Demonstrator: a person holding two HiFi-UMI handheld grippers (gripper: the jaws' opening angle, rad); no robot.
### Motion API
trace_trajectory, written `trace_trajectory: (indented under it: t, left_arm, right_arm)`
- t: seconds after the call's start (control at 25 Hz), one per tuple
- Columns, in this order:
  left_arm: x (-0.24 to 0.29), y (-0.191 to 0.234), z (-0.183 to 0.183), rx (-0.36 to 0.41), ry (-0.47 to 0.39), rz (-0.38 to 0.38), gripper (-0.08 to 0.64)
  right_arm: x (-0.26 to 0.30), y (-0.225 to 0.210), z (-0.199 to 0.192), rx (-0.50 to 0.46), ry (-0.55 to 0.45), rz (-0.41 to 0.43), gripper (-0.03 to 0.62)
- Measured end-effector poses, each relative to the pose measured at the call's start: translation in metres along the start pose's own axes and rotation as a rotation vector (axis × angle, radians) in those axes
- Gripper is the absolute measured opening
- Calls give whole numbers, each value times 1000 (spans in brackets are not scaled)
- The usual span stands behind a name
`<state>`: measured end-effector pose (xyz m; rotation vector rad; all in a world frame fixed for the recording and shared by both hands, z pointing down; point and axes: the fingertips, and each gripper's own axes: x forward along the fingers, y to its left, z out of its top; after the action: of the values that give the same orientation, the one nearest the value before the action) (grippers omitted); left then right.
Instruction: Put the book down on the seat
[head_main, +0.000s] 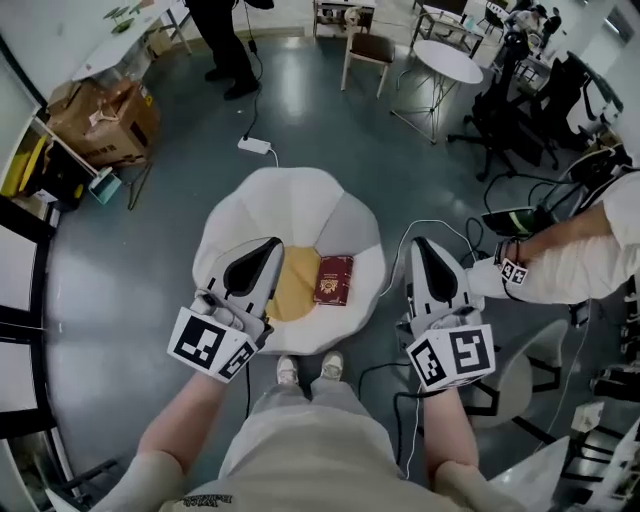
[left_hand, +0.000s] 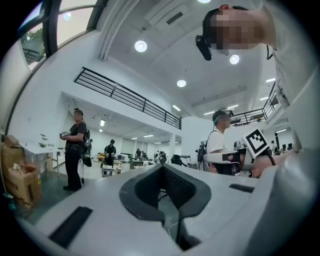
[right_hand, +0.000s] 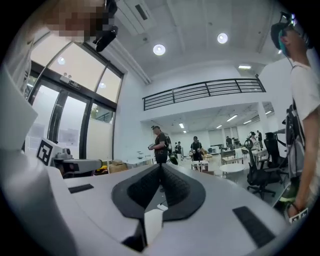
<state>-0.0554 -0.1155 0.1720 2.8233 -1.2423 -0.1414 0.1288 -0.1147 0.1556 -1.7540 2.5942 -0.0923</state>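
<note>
Book (head_main: 334, 279) already down: closed, dark red cover up, flat on the yellow cushion (head_main: 293, 287) of the seat (head_main: 290, 200), just right of the middle of the frame. Touched by neither tool. Left gripper (head_main: 272, 243) at the lower left, over the near left edge of the seat, jaws pressed together on nothing. Right gripper (head_main: 420, 243) at the lower right, off the seat's right edge, likewise closed tight and empty, apart from the book. Judged from this: placing step finished, release done. Next, most likely, only a drawing back of both tools; no fresh grasp called for unless a straighter lie is wanted, since the book sits a little askew toward the cushion's right edge. Seat white and padded, scalloped like a flower, low on a glossy grey floor (head_main: 150, 260), with a pair of pale shoes (head_main: 310, 368) right at its near rim. Beyond, a white power strip (head_main: 254, 146) and its cord above the seat. Cardboard boxes (head_main: 105, 120) at the upper left. A wooden chair (head_main: 368, 48) at top centre and a round white table (head_main: 447, 60) at the upper right, with black office chairs (head_main: 510, 110) past it. Legs of a standing person (head_main: 225, 45) at the top, and another person's sleeve (head_main: 580, 262) reaching in from the right edge.
</note>
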Motion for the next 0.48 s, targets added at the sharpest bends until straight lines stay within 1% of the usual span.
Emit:
trace_trajectory:
  t: [0.16, 0.28, 0.4, 0.48]
  left_arm:
    - [-22, -16, 27, 72, -25, -8, 5]
    - [-37, -25, 36, 109, -37, 11, 5]
    - [-49, -34, 39, 104, -39, 23, 5]
    - [-53, -40, 35, 83, -35, 21, 5]
  right_arm:
    - [-20, 37, 17, 7, -56, 88, 6]
    - [-30, 59, 10, 56, -38, 138, 3]
    - [-37, 77, -2, 99, 9, 166, 2]
    - [-41, 84, -6, 119, 15, 179, 2]
